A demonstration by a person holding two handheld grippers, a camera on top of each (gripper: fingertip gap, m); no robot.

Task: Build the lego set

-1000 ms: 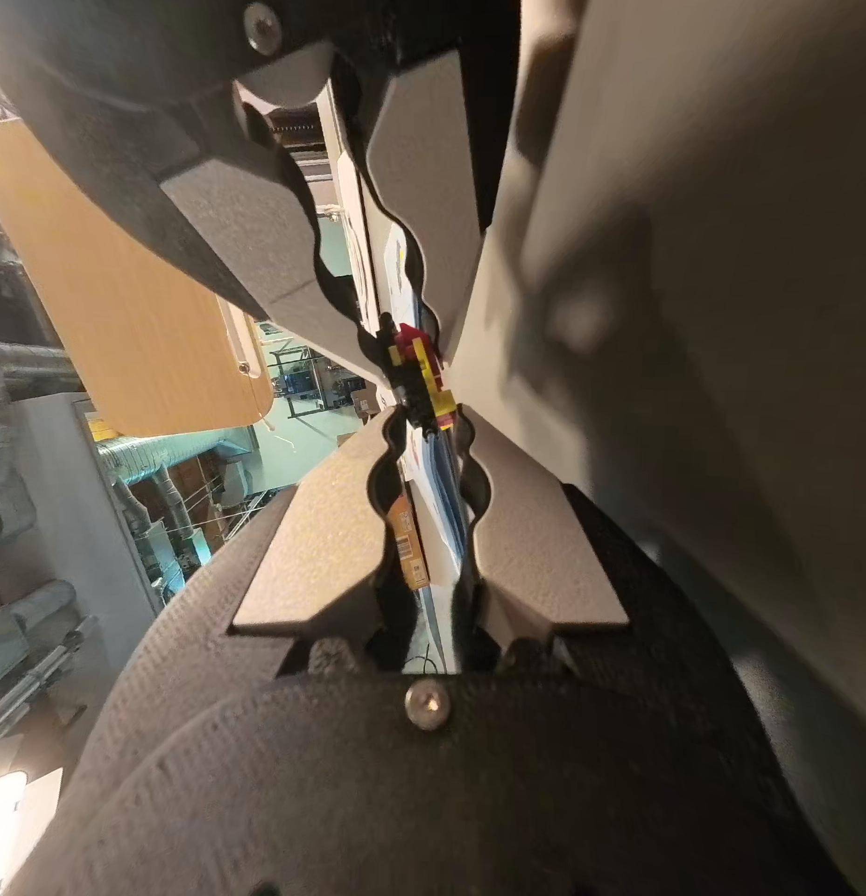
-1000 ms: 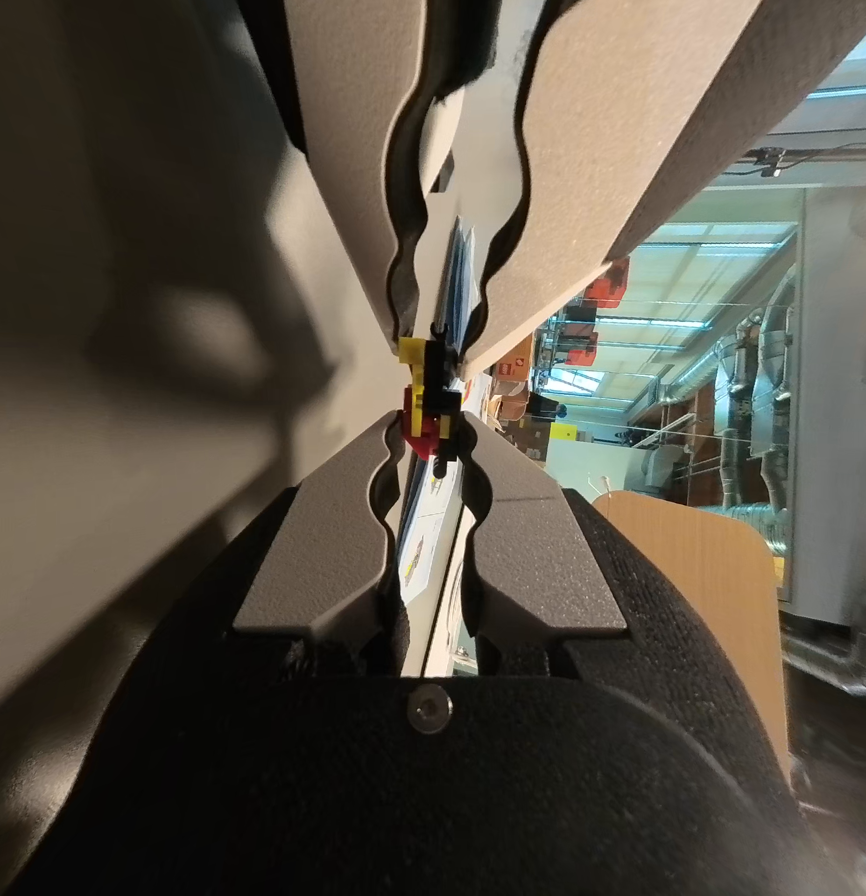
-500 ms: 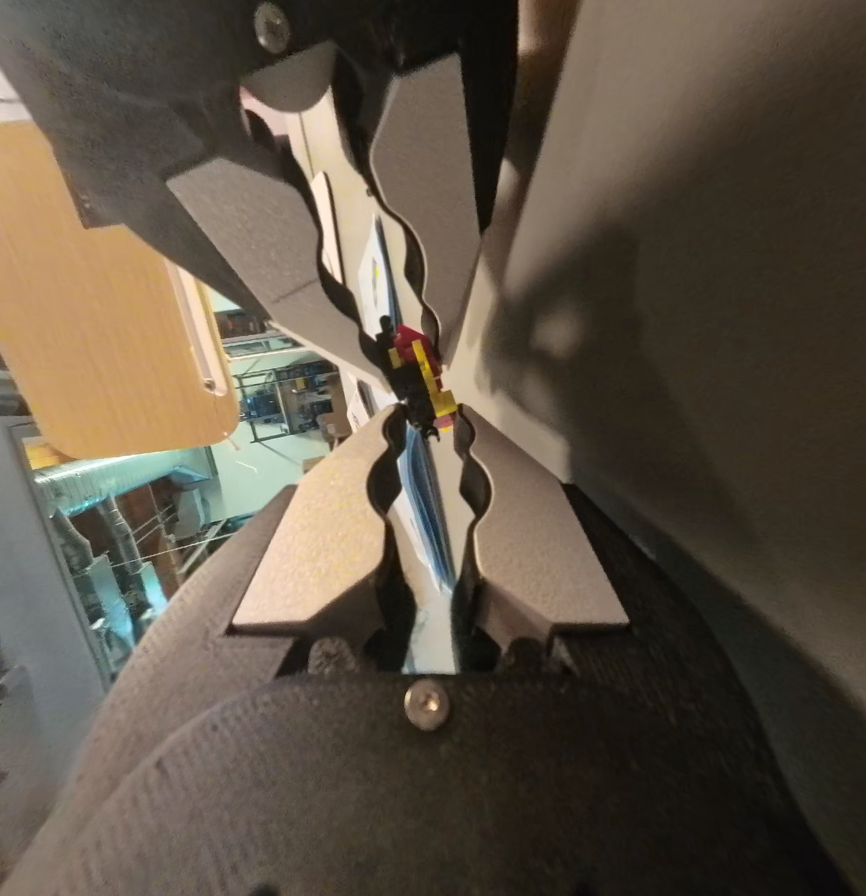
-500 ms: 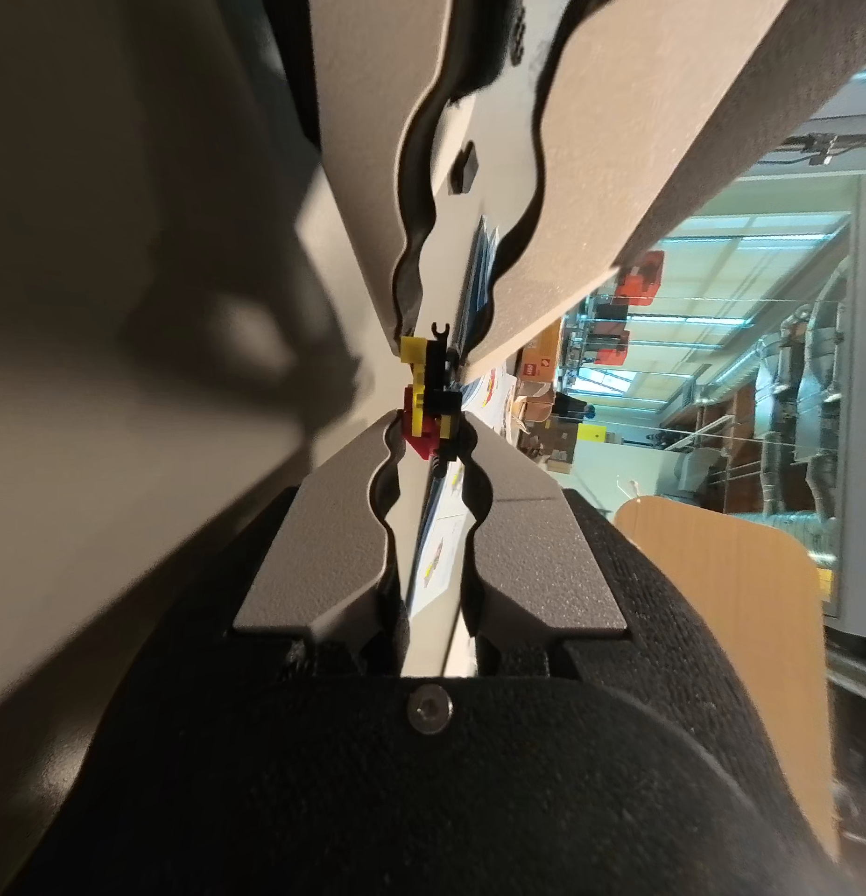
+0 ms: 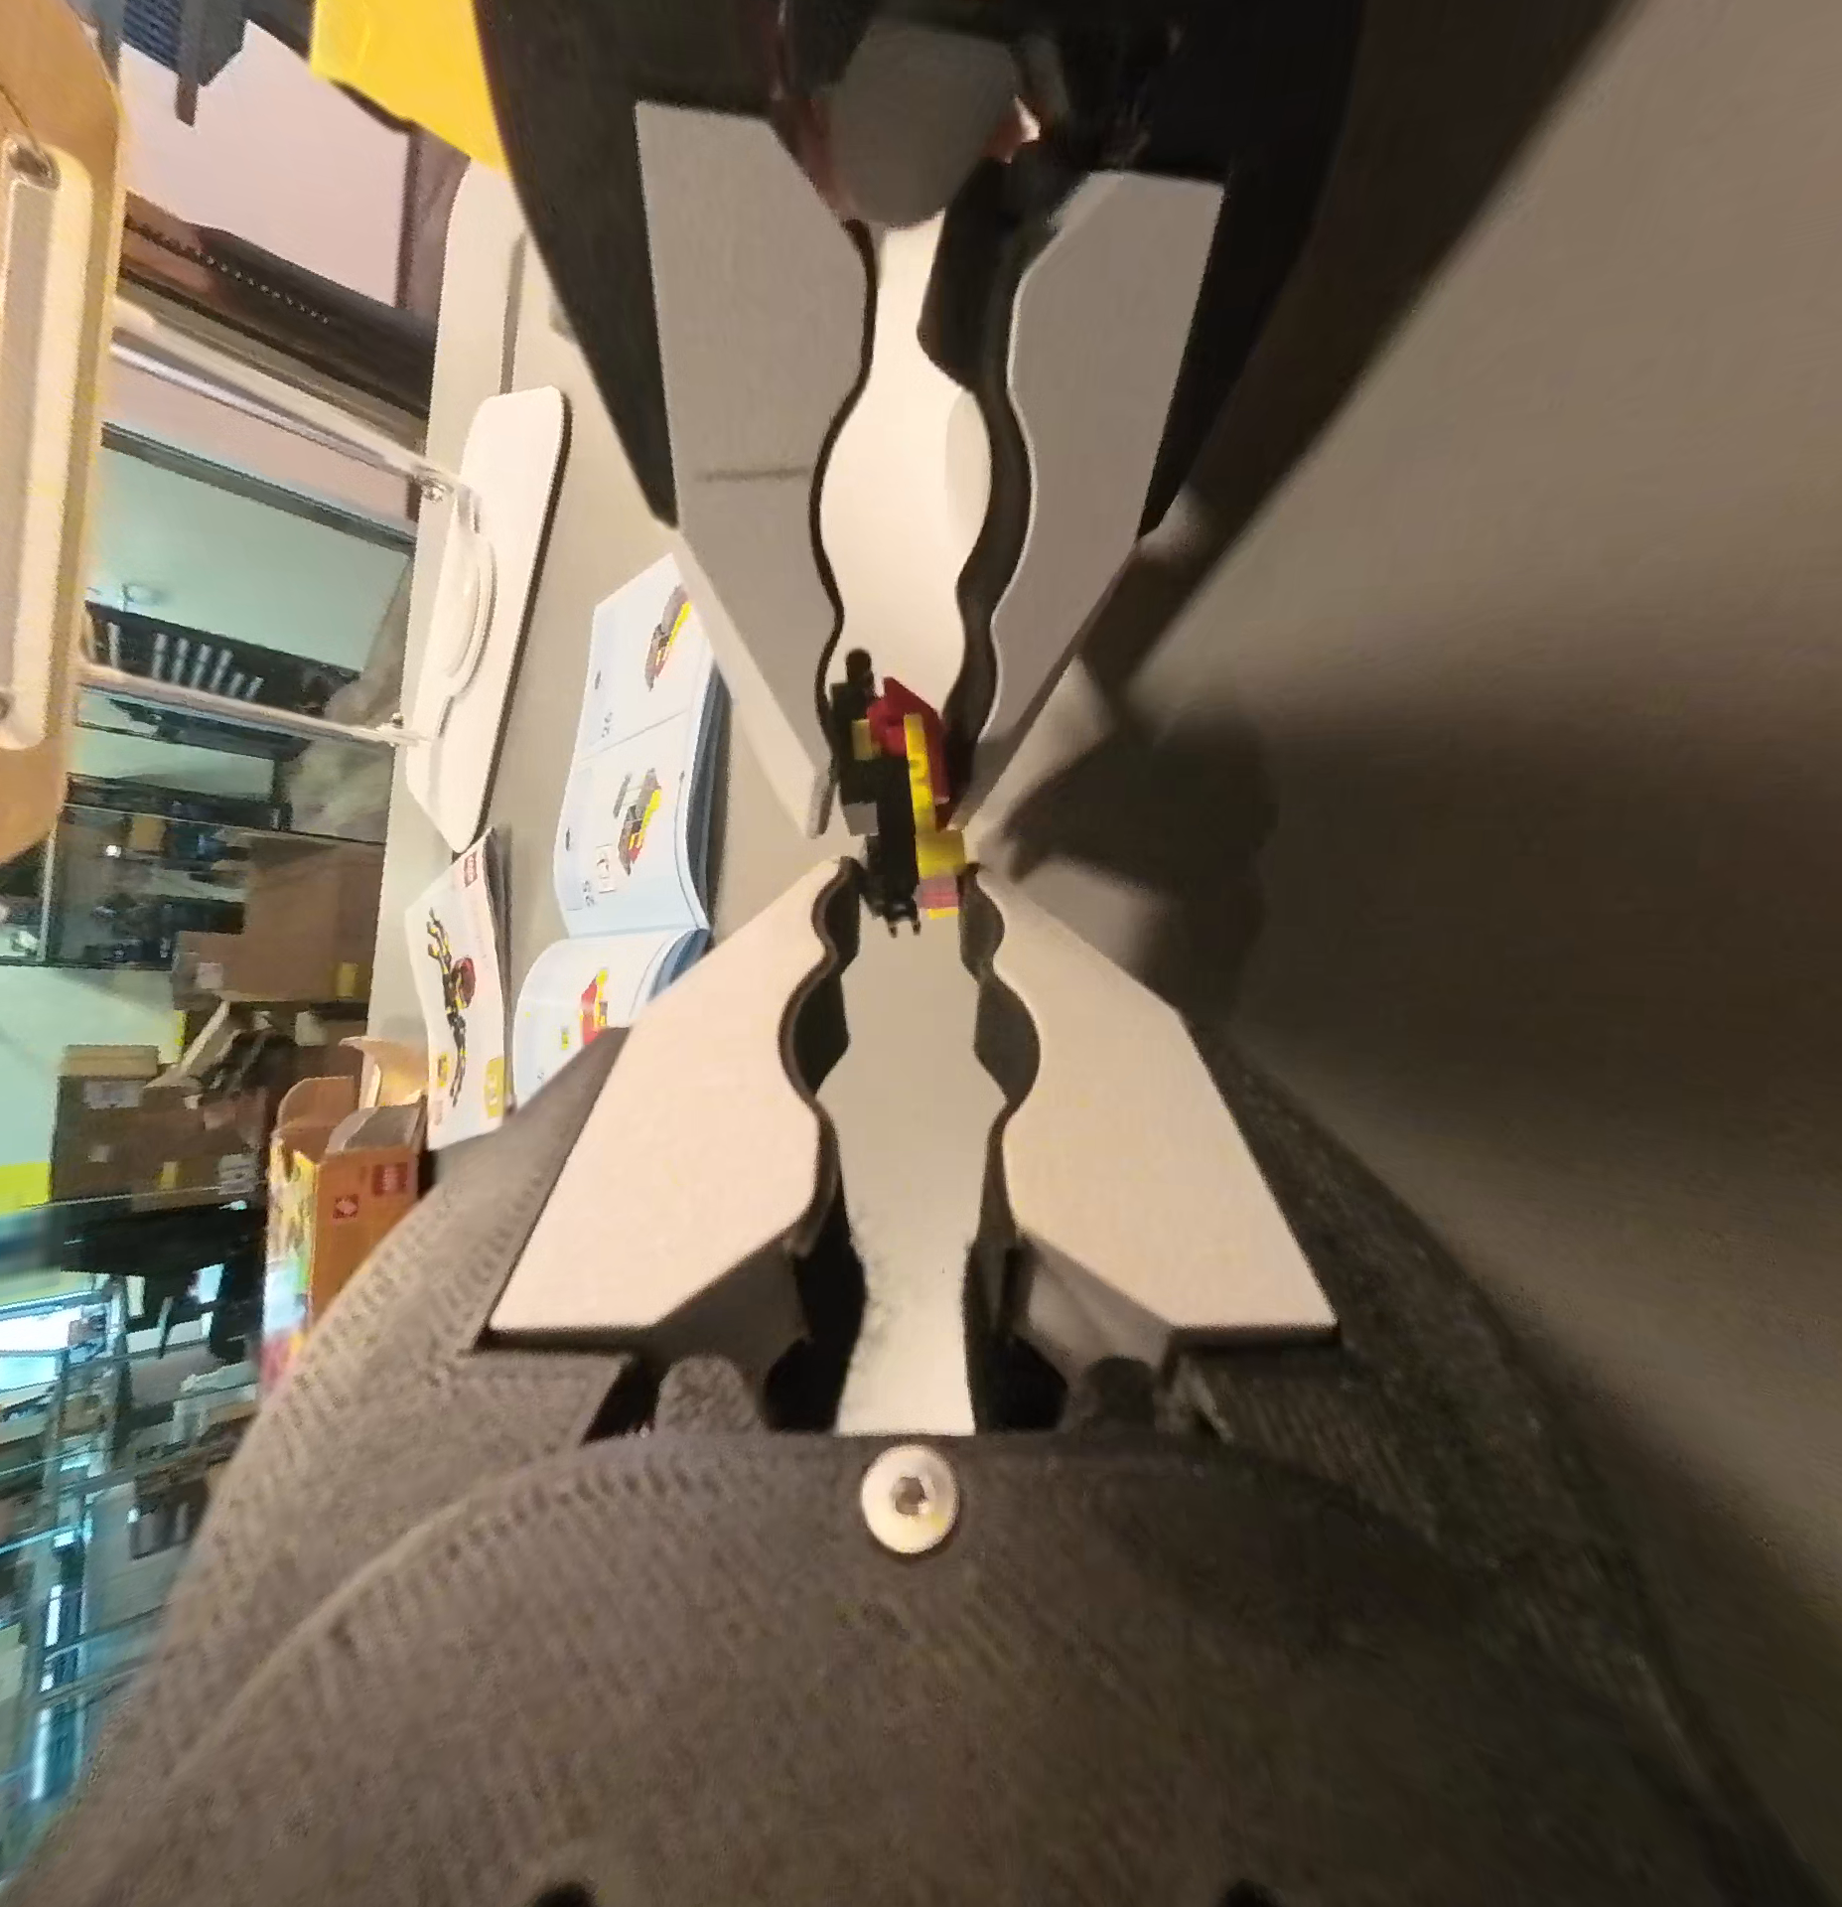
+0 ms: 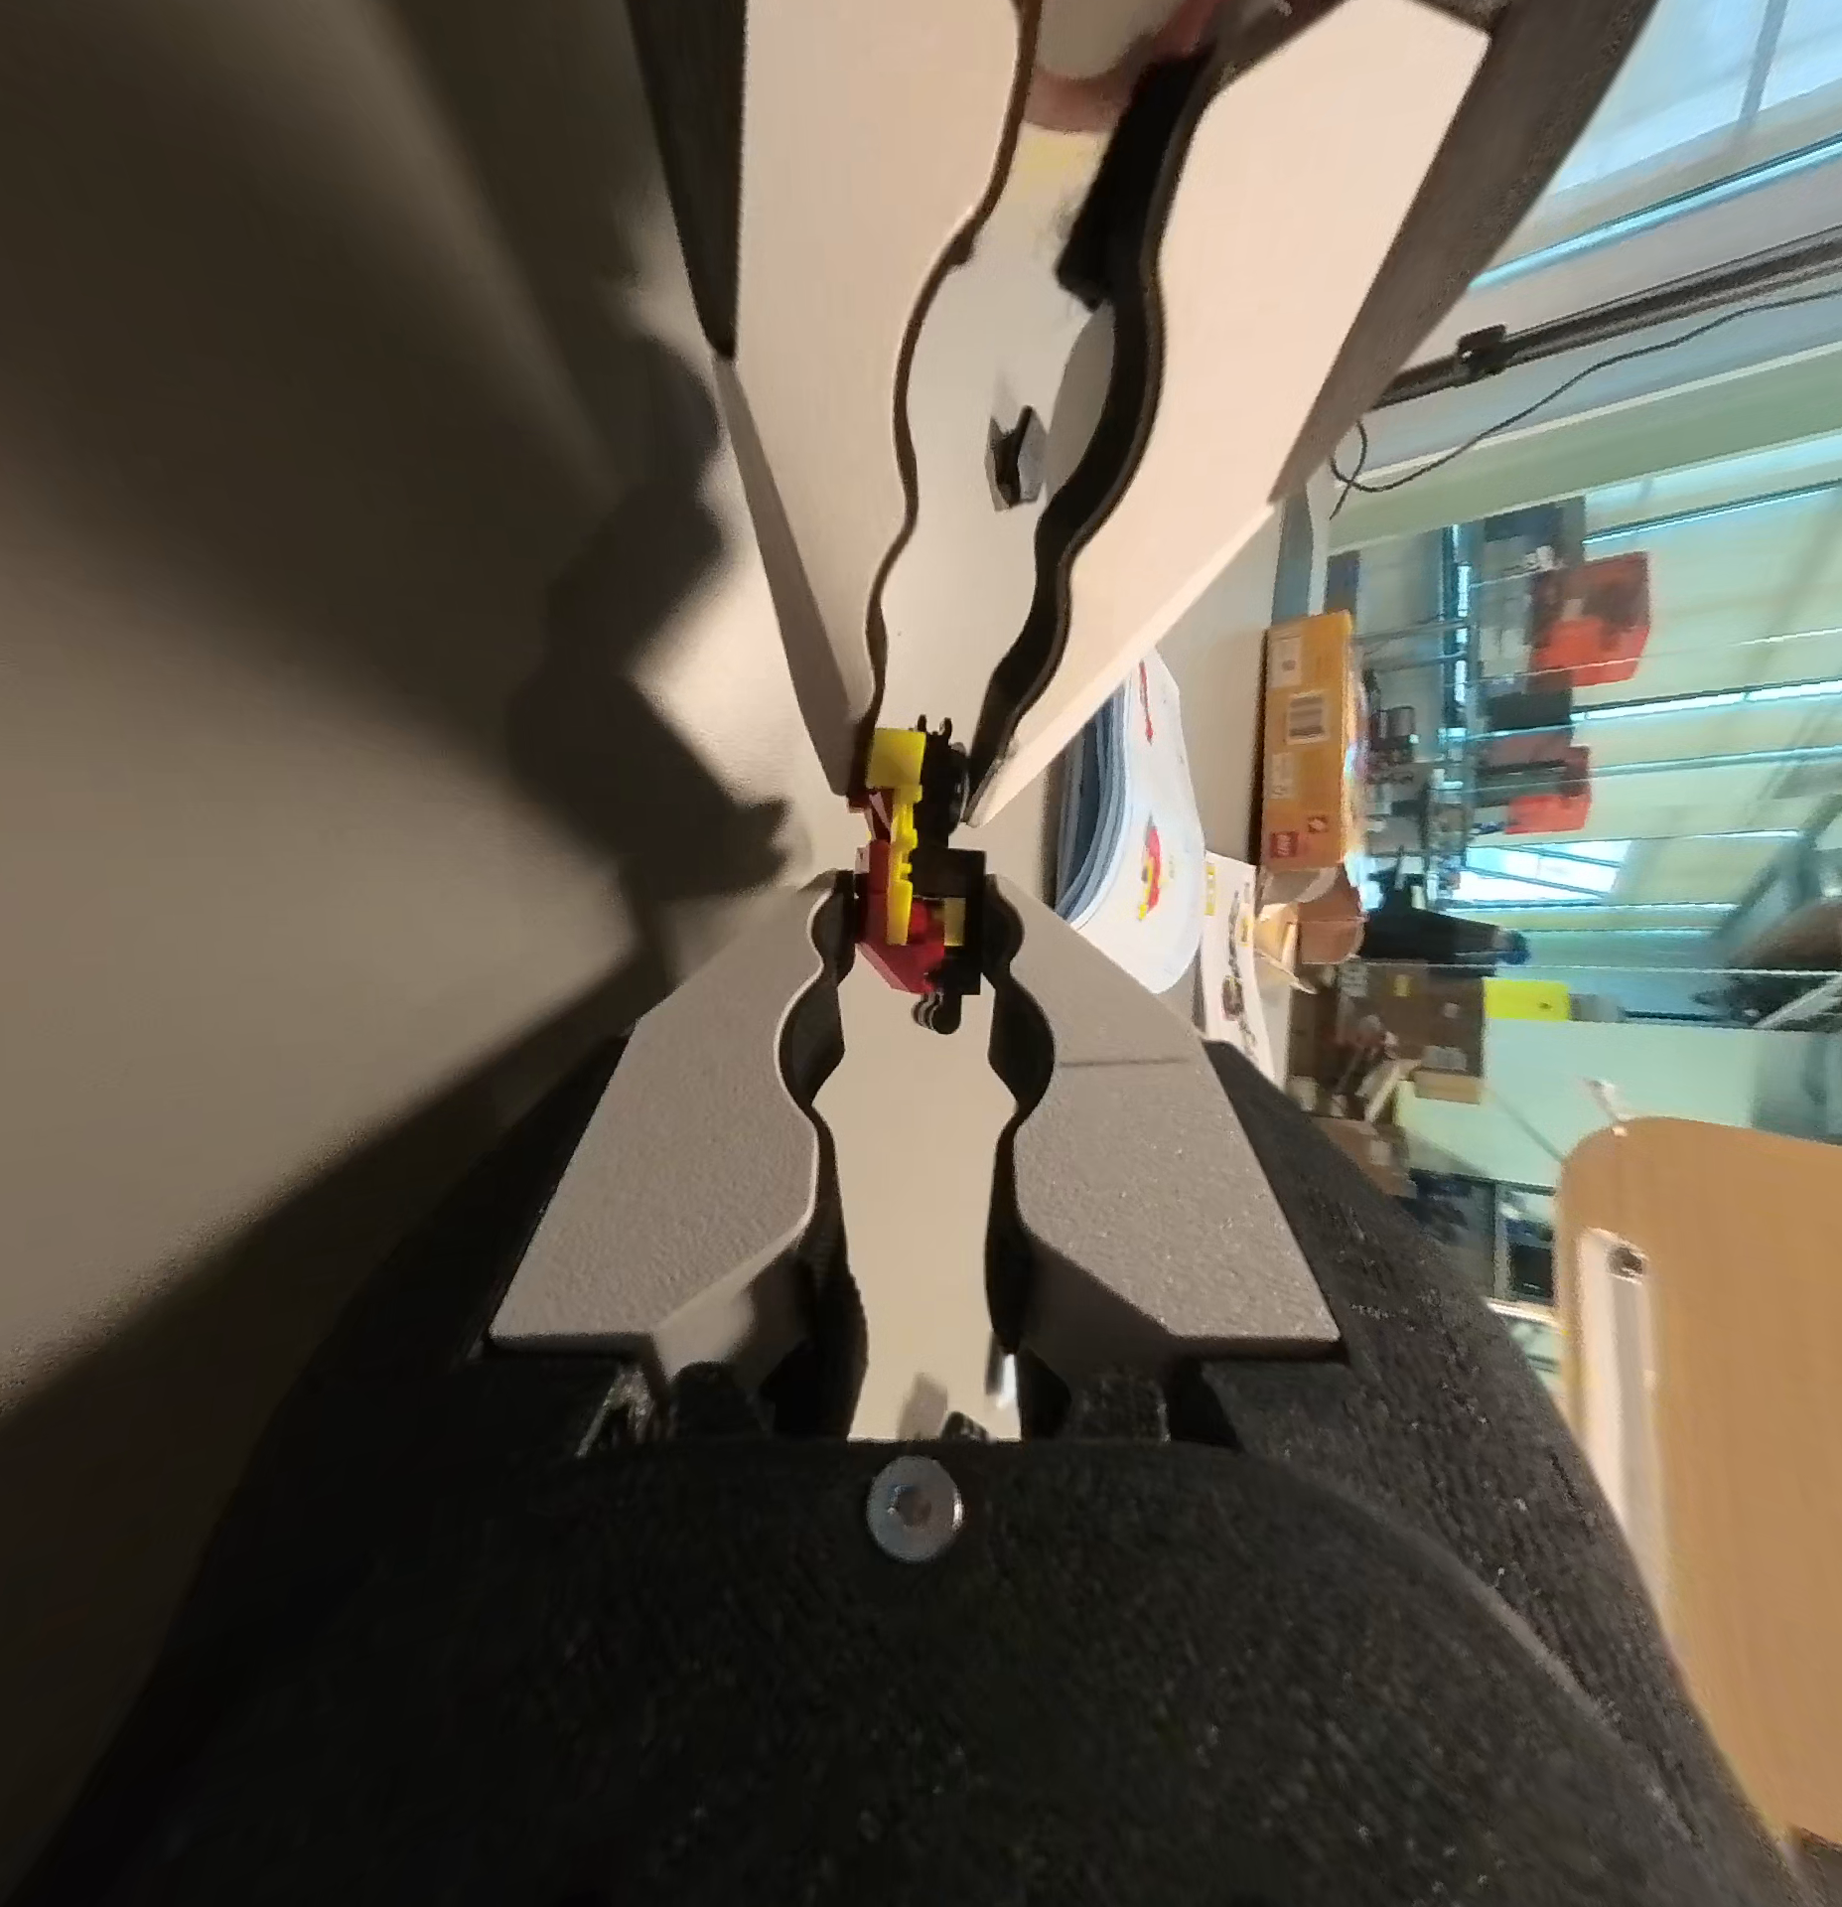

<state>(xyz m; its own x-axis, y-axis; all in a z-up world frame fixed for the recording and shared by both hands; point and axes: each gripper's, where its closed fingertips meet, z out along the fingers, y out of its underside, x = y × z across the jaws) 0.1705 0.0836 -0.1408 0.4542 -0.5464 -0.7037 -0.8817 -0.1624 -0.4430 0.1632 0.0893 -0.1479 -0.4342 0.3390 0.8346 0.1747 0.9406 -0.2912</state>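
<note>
One lego model (image 5: 896, 795), clamped by both left tongs (image 5: 901, 893) and right tongs (image 6: 916, 908).

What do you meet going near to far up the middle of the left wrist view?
Left gripper → small red, yellow and black lego build, held by both → right gripper, reaching in from the top with jaws facing the camera.
</note>
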